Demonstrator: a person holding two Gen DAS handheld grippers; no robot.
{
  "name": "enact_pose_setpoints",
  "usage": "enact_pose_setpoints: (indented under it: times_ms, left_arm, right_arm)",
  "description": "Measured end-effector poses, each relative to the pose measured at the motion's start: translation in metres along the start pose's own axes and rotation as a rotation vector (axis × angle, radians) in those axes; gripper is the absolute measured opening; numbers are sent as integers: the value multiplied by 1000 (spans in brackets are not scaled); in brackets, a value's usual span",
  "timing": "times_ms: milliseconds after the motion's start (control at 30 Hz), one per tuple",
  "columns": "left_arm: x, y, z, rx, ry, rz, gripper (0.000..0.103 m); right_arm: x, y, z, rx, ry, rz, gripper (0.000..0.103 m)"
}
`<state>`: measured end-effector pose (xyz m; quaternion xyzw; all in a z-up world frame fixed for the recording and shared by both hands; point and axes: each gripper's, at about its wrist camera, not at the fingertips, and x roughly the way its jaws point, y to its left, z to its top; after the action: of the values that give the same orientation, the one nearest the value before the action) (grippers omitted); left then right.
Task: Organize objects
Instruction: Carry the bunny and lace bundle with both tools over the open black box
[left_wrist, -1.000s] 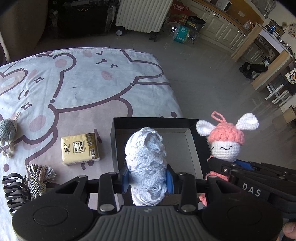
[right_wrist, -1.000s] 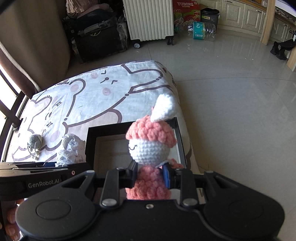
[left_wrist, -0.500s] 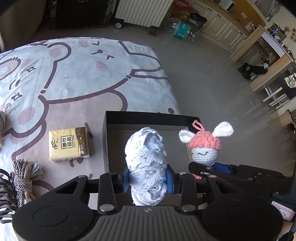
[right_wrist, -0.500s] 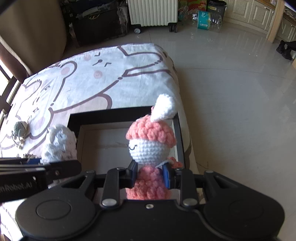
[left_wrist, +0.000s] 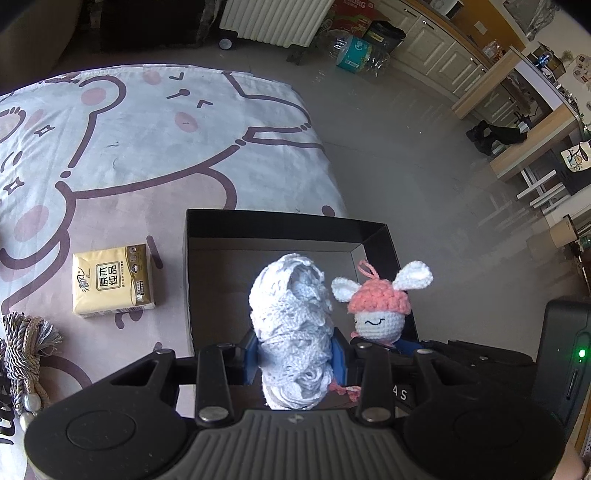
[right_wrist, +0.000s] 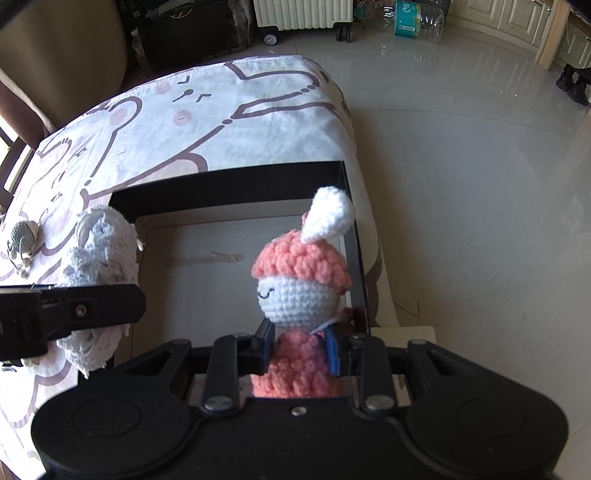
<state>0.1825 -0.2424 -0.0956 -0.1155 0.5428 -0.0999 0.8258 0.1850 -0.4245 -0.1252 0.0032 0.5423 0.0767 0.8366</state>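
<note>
My left gripper is shut on a pale blue crocheted toy, held over the open black box. In the right wrist view that same crocheted toy hangs at the box's left wall. My right gripper is shut on the body of a pink crocheted bunny doll with white ears, over the right part of the box. From the left wrist view the bunny doll stands just right of the blue toy. The box's pale floor looks bare.
The box sits at the right edge of a bed with a cartoon bear sheet. A yellow tissue pack lies left of the box, a tasselled cord further left. A small grey crocheted toy lies on the sheet. Tiled floor lies to the right.
Both grippers have sunk toward the box with their toys; the bunny doll has dropped and moved in closer beside the blue toy. Neither grip has altered.
</note>
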Motion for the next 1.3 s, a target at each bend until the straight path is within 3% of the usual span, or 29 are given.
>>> enact_pose_setpoints:
  times_ms: [400,500,567,633,700,967,1300]
  left_arm:
    - [7,-2,-5,0,11,-6,40]
    - [8,-2,-5,-5,8,-9,40]
    - [8,-3,-6,-7,8,-12,40]
    - [9,-5,-6,-4,9,-16,40]
    - [8,-6,-8,-3,8,-17,40]
    - [7,-6,-8,-6,7,-21,40]
    - [13,-3,-9,-30,18,-39,40]
  right_arm:
    - [2,-7,-8,11,-12,14,34]
    - [-3,-6,-7,3,-17,18,38]
    - [-9,-6,-6,-2,-27,9,48]
    - [-16,-7,-5,-8,-41,8,48]
    - [-23,-9,-4,-10,-49,17,47]
    - [-23,1,-9,-124,-24,-53,23]
    - [-7,11,-11,-187,-14,-83,22]
